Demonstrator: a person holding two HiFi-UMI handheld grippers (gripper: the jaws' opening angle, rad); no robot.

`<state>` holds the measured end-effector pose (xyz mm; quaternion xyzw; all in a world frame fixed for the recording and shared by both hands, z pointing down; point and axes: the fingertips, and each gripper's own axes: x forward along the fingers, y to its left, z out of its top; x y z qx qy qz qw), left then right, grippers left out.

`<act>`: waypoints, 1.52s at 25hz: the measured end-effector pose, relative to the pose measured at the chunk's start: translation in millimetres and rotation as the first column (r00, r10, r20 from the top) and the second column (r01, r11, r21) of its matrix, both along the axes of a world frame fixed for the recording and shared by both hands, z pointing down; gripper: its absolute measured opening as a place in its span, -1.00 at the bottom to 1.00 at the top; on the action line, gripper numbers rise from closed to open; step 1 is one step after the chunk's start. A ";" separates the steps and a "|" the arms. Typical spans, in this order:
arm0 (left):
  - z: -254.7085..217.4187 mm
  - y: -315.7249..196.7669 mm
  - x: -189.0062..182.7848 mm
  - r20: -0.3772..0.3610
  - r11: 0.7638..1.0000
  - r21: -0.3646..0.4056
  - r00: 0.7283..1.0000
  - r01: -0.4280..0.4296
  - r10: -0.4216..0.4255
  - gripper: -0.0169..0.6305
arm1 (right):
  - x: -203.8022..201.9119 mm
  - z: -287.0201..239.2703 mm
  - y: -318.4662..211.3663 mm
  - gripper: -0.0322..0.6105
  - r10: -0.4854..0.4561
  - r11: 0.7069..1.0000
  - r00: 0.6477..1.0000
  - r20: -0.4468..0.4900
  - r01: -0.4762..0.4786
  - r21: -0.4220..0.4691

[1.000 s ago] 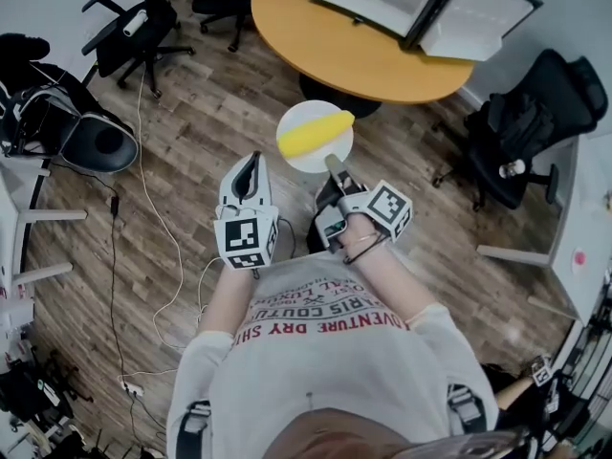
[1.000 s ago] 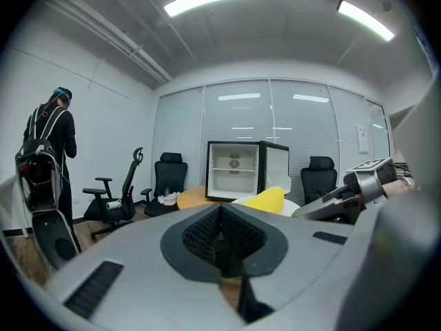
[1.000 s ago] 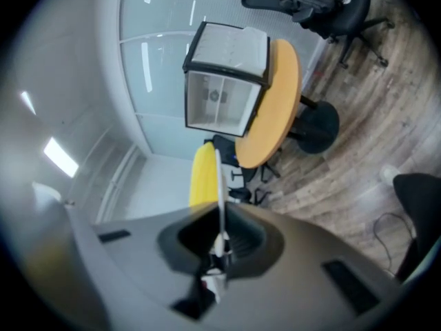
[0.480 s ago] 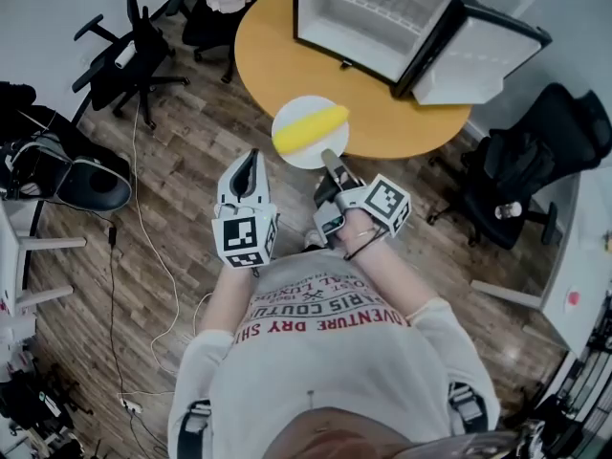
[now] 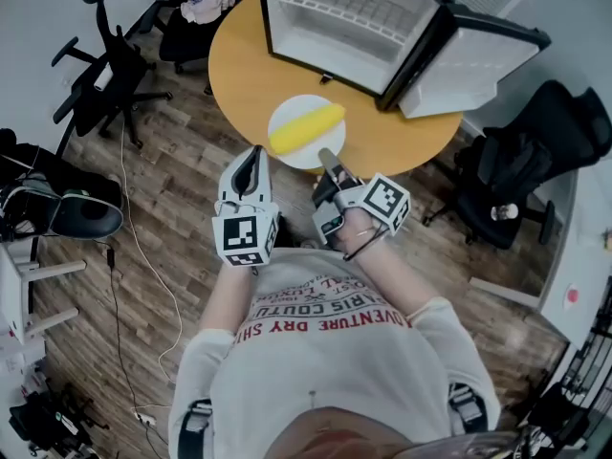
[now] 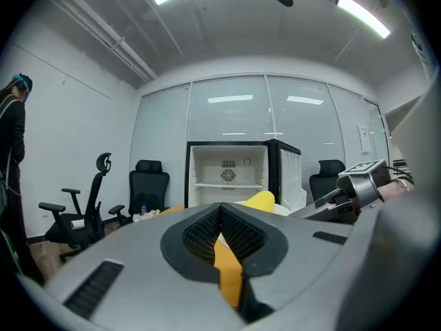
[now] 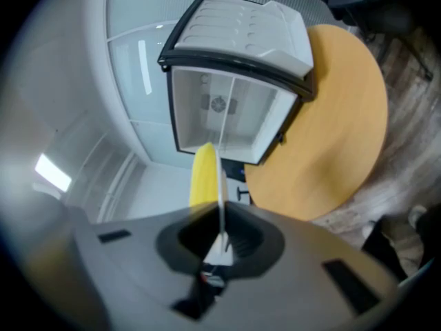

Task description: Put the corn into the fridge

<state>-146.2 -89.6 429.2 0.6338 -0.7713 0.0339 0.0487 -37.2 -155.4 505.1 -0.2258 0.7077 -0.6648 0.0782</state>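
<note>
A yellow corn cob (image 5: pixel 306 129) lies on a round white plate (image 5: pixel 290 156). My right gripper (image 5: pixel 326 159) is shut on the plate's near rim and holds it over the near edge of the round orange table (image 5: pixel 239 76). In the right gripper view the plate (image 7: pixel 220 185) shows edge-on between the jaws, with the corn (image 7: pixel 202 178) on its left side. The small fridge (image 5: pixel 349 17) stands open on the table with bare white shelves, its door (image 5: pixel 469 60) swung to the right. My left gripper (image 5: pixel 251 159) hovers shut beside the plate, holding nothing. It faces the fridge (image 6: pixel 227 178).
Black office chairs stand at the left (image 5: pixel 100 60), behind the table (image 5: pixel 196 8) and at the right (image 5: pixel 521 161). A cable (image 5: pixel 129 228) runs over the wooden floor, and a dark bag (image 5: pixel 57 208) lies at the far left.
Both grippers and the plate with the corn have come closer to the table. The plate was over the floor and now hangs over the table's near edge; the open fridge is nearer.
</note>
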 end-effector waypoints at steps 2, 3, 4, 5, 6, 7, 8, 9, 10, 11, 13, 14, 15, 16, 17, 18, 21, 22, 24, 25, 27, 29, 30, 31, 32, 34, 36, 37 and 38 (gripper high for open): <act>1.8 -16.4 -3.4 0.002 1.000 0.004 1.000 -0.021 0.021 -0.86 | -2.4 4.1 -12.2 -0.78 0.018 1.000 1.000 -0.001 -0.018 -0.008; 2.3 -24.8 -5.4 0.005 0.999 0.008 0.999 -0.034 0.034 -0.86 | -4.1 5.4 -18.6 -0.78 0.028 1.000 1.000 -0.001 -0.028 -0.008; 3.2 -33.5 -7.8 0.006 0.999 0.010 0.999 -0.048 0.048 -0.86 | -5.9 6.2 -25.3 -0.78 0.040 0.999 0.999 -0.001 -0.040 -0.005; 4.3 -42.6 -10.6 0.007 0.998 0.010 0.998 -0.064 0.064 -0.86 | -8.0 6.4 -32.3 -0.78 0.053 0.999 0.999 0.000 -0.053 -0.001; 5.1 -52.4 -13.8 0.006 0.997 0.011 0.997 -0.081 0.080 -0.86 | -10.2 6.2 -39.3 -0.78 0.067 0.998 0.998 0.002 -0.067 0.004; 5.4 -62.9 -17.6 0.005 0.995 0.012 0.995 -0.098 0.098 -0.86 | -12.7 5.7 -46.3 -0.78 0.083 0.997 0.997 0.003 -0.083 0.007; 5.3 -73.7 -22.1 0.005 0.993 0.011 0.993 -0.116 0.116 -0.86 | -15.6 5.2 -53.5 -0.78 0.100 0.995 0.995 0.003 -0.100 0.008; 4.5 -85.0 -27.0 0.006 0.991 0.011 0.991 -0.133 0.133 -0.86 | -18.9 4.7 -61.2 -0.78 0.116 0.993 0.993 0.002 -0.116 0.007; 2.4 -96.9 -32.4 0.009 0.988 0.014 0.989 -0.151 0.151 -0.86 | -22.7 3.9 -69.8 -0.78 0.134 0.991 0.991 0.002 -0.134 0.006; -0.3 -109.5 -38.1 0.014 0.986 0.017 0.986 -0.168 0.168 -0.86 | -26.8 2.8 -79.4 -0.78 0.153 0.988 0.988 0.002 -0.153 0.005; -4.3 -134.1 -49.6 0.022 0.979 0.019 0.979 -0.205 0.205 -0.86 | -35.2 -1.1 -99.7 -0.78 0.195 0.981 0.981 0.008 -0.195 0.006; -6.0 -145.5 -54.9 0.024 0.974 0.020 0.974 -0.226 0.226 -0.86 | -39.1 -3.4 -109.3 -0.78 0.218 0.976 0.976 0.014 -0.218 0.007; -7.6 -156.4 -60.1 0.026 0.968 0.020 0.968 -0.248 0.248 -0.86 | -42.8 -5.8 -118.4 -0.78 0.242 0.970 0.970 0.018 -0.242 0.009; -9.0 -166.8 -65.7 0.029 0.963 0.019 0.963 -0.269 0.268 -0.86 | -46.4 -8.2 -127.4 -0.78 0.265 0.964 0.964 0.021 -0.266 0.012; -10.3 -176.8 -72.0 0.031 0.958 0.018 0.957 -0.288 0.287 -0.86 | -50.3 -10.7 -136.1 -0.78 0.288 0.957 0.957 0.022 -0.288 0.017; -11.6 -186.4 -78.9 0.033 0.953 0.017 0.952 -0.304 0.303 -0.86 | -54.7 -13.1 -144.6 -0.78 0.309 0.951 0.951 0.023 -0.309 0.022; -14.5 -214.1 -98.0 0.028 0.939 0.017 0.939 -0.342 0.342 -0.86 | -67.5 -18.7 -168.2 -0.78 0.361 0.932 0.932 0.030 -0.362 0.030; -15.8 -223.3 -102.6 0.026 0.934 0.020 0.934 -0.356 0.356 -0.86 | -70.9 -20.0 -175.7 -0.78 0.378 0.925 0.925 0.032 -0.379 0.030; -17.3 -239.9 -109.0 0.023 0.921 0.025 0.921 -0.388 0.388 -0.86 | -75.3 -21.8 -189.1 -0.78 0.414 0.909 0.910 0.032 -0.415 0.026; -17.6 -247.1 -111.3 0.023 0.914 0.027 0.914 -0.405 0.405 -0.86 | -76.3 -22.3 -194.8 -0.78 0.434 0.900 0.901 0.030 -0.434 0.024; -17.9 -260.5 -116.4 0.021 0.900 0.031 0.901 -0.434 0.433 -0.86 | -78.4 -23.2 -205.9 -0.78 0.468 0.883 0.883 0.028 -0.469 0.026; -16.8 -272.5 -122.9 0.019 0.891 0.032 0.892 -0.452 0.452 -0.86 | -81.8 -23.3 -216.7 -0.78 0.493 0.869 0.870 0.023 -0.494 0.034; -15.6 -277.8 -125.8 0.020 0.887 0.032 0.888 -0.460 0.459 -0.86 | -83.7 -23.1 -221.6 -0.78 0.503 0.863 0.864 0.021 -0.503 0.037; -14.0 -282.7 -128.2 0.020 0.884 0.030 0.884 -0.467 0.466 -0.86 | -85.6 -22.7 -226.0 -0.78 0.511 0.858 0.859 0.019 -0.511 0.039; -12.1 -287.3 -130.1 0.019 0.880 0.028 0.881 -0.474 0.473 -0.86 | -87.4 -22.2 -230.1 -0.78 0.519 0.854 0.855 0.018 -0.519 0.039; -8.9 -296.2 -132.8 0.015 0.873 0.027 0.874 -0.487 0.487 -0.86 | -90.6 -20.4 -238.0 -0.78 0.535 0.844 0.845 0.014 -0.535 0.035; -6.1 -303.7 -135.1 0.012 0.867 0.026 0.867 -0.498 0.497 -0.86 | -93.6 -18.5 -245.6 -0.78 0.550 0.835 0.835 0.014 -0.550 0.027; -5.1 -306.7 -136.1 0.011 0.864 0.026 0.864 -0.503 0.503 -0.86 | -95.0 -18.0 -249.3 -0.78 0.557 0.830 0.830 0.017 -0.557 0.023; -4.1 -309.3 -137.2 0.010 0.861 0.025 0.861 -0.509 0.509 -0.86 | -96.4 -17.8 -252.8 -0.78 0.564 0.825 0.826 0.020 -0.564 0.020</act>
